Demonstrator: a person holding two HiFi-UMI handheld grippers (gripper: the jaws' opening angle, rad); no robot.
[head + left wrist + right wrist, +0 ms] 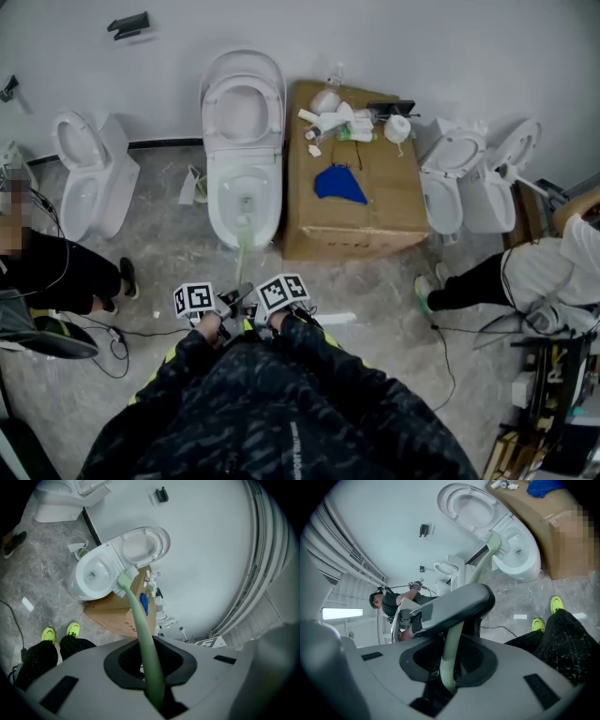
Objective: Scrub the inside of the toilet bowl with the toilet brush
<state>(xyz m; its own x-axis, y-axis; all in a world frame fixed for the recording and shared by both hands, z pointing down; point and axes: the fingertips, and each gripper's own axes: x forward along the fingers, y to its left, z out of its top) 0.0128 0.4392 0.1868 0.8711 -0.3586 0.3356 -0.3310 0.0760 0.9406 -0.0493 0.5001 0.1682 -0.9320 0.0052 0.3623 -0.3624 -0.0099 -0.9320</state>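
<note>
Clamping pale green long-handled toilet brush (242, 249) by its handle in left gripper (153, 681) and right gripper (447, 677) alike; holding brush head ahead, over white ceramic toilet bowl (217, 202).

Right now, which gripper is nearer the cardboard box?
Right. The right gripper is on the cardboard box's side; the left gripper sits beyond it, farther away.

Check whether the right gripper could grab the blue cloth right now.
Probably not: the right gripper is shut on the toilet brush handle, and the blue cloth lies far ahead on the cardboard box.
</note>
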